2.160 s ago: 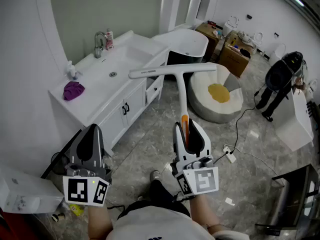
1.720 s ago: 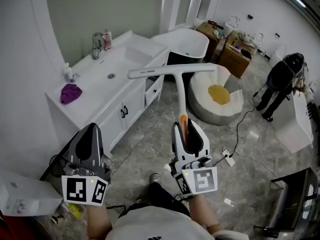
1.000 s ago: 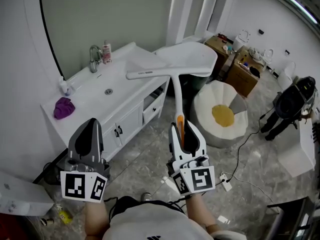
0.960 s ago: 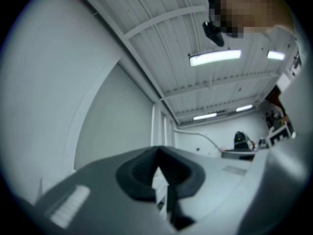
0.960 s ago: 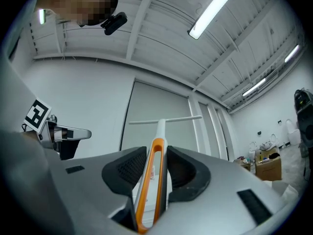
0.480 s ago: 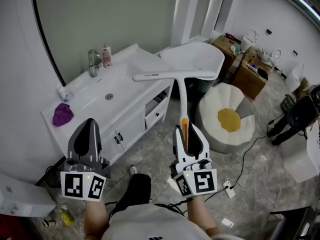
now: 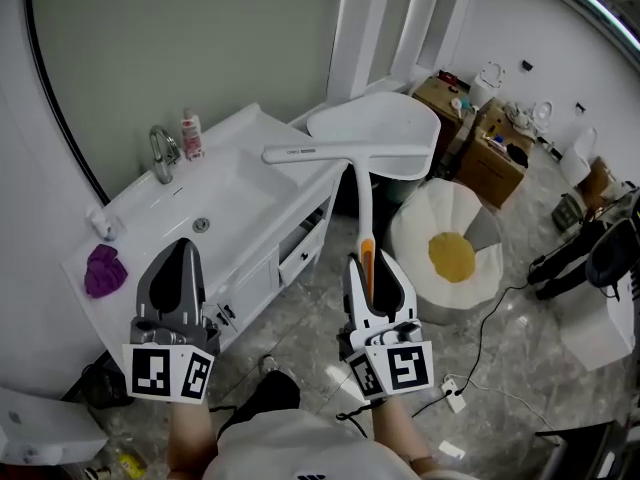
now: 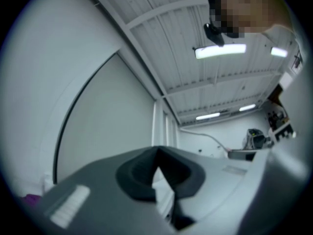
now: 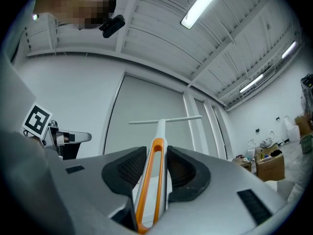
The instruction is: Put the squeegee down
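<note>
The squeegee point(image 7: 357, 178) is white with an orange grip; its long blade sits crosswise at the top of an upright handle. My right gripper point(image 7: 368, 276) is shut on the orange part of the handle and holds the squeegee up in the air, in front of the white vanity point(image 7: 245, 208). In the right gripper view the squeegee point(image 9: 157, 153) rises straight between the two dark pads. My left gripper point(image 7: 178, 280) is at the lower left, held upright, shut with nothing in it. In the left gripper view that left gripper point(image 8: 156, 173) has its pads meeting.
The vanity carries a sink with a chrome tap point(image 7: 160, 150), a small bottle point(image 7: 190, 126) and a purple cloth point(image 7: 101, 270). A white bathtub point(image 7: 385, 128) stands behind, a round white cushion with a yellow centre point(image 7: 448, 253) lies on the marble floor, and cardboard boxes point(image 7: 490, 158) are at the right.
The view has shifted: the vanity now lies lower and further left in the picture. Both grippers keep their places in the view, and the right one still holds the squeegee upright.
</note>
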